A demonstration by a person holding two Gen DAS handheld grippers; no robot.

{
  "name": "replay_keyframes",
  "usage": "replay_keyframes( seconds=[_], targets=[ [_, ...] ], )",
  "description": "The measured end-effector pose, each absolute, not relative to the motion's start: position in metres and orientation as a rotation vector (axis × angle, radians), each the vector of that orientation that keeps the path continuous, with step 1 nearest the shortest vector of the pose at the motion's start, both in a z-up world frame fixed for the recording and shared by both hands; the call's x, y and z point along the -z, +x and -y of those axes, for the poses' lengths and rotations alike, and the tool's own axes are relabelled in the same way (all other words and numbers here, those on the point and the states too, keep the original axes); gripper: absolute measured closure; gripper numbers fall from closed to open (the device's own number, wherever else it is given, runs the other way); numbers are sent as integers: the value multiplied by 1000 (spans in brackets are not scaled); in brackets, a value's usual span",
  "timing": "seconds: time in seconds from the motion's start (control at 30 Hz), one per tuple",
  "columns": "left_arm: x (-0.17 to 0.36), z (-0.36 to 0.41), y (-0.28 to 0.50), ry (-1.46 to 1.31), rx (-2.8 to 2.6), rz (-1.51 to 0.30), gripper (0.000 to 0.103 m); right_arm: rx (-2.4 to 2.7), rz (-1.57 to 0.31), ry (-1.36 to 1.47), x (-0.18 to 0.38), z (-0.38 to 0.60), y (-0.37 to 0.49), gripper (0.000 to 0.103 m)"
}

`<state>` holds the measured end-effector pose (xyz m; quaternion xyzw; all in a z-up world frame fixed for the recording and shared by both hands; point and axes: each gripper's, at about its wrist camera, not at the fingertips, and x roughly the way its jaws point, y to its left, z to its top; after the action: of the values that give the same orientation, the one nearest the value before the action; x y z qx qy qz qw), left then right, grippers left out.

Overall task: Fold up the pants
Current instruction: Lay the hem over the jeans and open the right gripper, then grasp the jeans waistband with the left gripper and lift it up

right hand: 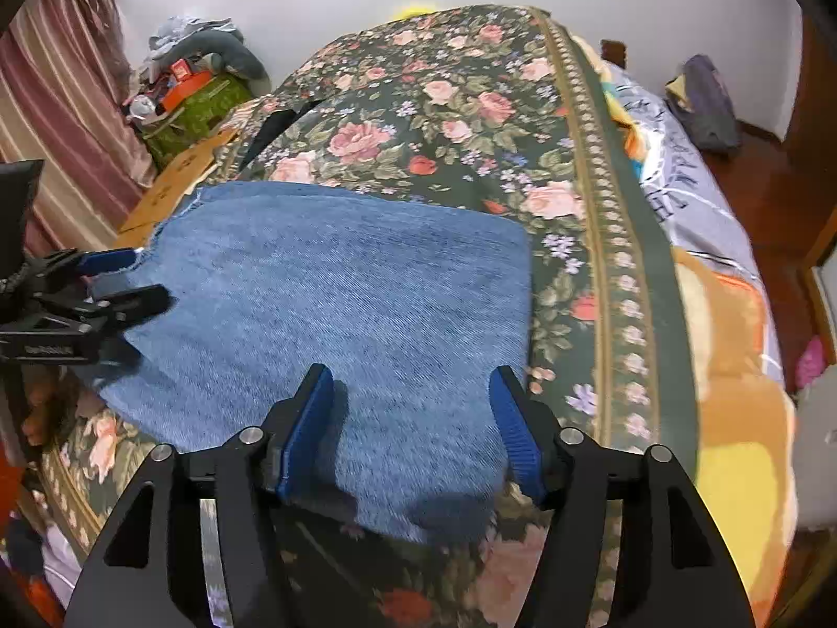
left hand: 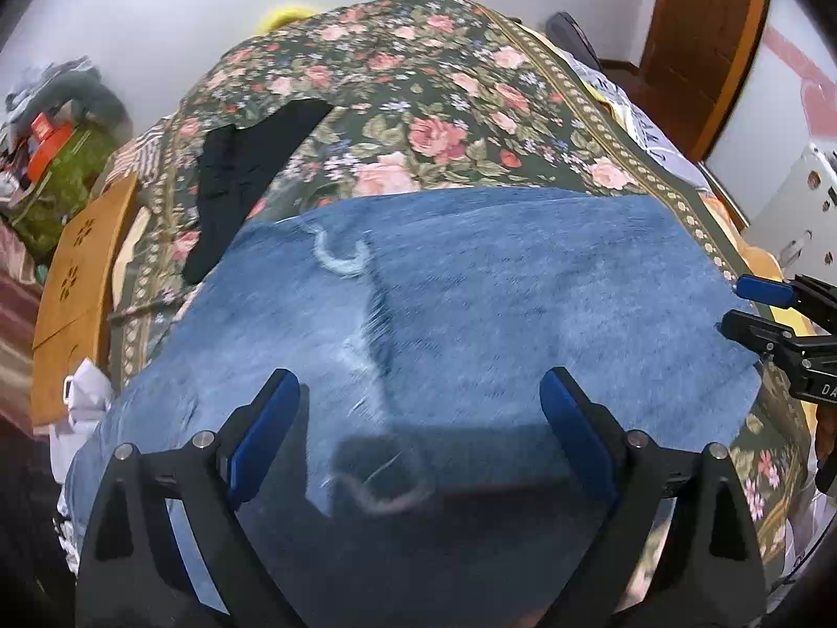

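Blue pants (left hand: 471,314) lie folded on the bed's (left hand: 418,104) near edge. Left gripper (left hand: 418,397) and right gripper (right hand: 413,392) both gape open above the denim, gripping nothing.

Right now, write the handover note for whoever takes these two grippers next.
Left gripper: open, over the blue jeans, nothing held.
Right gripper: open, above the jeans' near right edge, nothing held.
Jeans lie on the floral bedspread, already folded into a compact, fairly flat block.
A black garment lies beyond them, untouched.
Left to do: judge whether one more fold is needed; if so, grip an edge and fold it over.
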<state>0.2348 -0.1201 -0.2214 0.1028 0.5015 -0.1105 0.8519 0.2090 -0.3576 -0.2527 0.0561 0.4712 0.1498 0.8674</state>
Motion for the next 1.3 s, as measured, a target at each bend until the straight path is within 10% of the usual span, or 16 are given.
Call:
replay_keyframes(
  seconds=[0.67,1.3],
  targets=[
    [125,-74,163,-31,-128,-813,4,-456,-761,-22,162,264,214,32],
    [261,-185,138,-750,2,-1206,3,-591,-990,-100,231,169,231,26]
  ],
)
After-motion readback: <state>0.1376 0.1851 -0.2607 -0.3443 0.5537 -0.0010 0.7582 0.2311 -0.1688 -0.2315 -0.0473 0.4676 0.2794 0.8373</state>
